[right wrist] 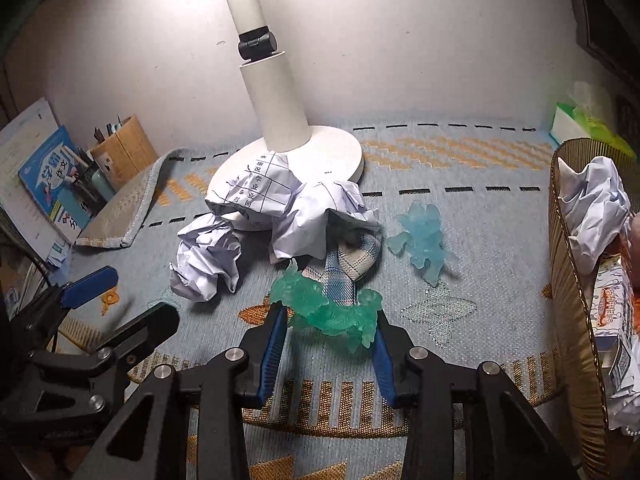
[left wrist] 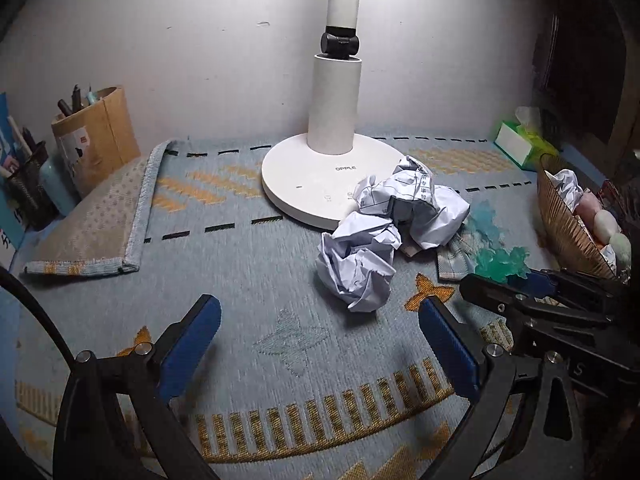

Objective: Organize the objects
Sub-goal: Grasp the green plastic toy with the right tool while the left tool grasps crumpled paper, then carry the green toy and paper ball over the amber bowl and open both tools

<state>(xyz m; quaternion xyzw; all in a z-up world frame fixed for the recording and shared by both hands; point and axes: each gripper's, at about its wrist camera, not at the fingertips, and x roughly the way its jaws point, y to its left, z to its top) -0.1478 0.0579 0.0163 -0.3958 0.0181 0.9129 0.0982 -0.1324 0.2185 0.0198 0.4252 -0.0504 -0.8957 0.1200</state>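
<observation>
The right gripper (right wrist: 329,322) grips the green figure (right wrist: 326,308) on the mat (right wrist: 500,264), just in front of the lamp (right wrist: 280,120). The left gripper (left wrist: 320,320) is open, nothing between its jaws.

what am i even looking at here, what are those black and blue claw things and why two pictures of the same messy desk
The claws are two-finger grippers that a person holds, one in each hand, to tidy the desk. Each carries a wide-angle camera looking along its fingers, so you get one picture per hand.

In the left-hand view, the left gripper is open and empty above the blue patterned mat.

In the right-hand view, the right gripper has its blue pads on either side of a green translucent figurine and appears to be gripping it.

Also on the mat: crumpled paper balls, a white lamp base, a pale blue figurine and a plaid cloth. A ribbed basket on the right already holds paper.
</observation>
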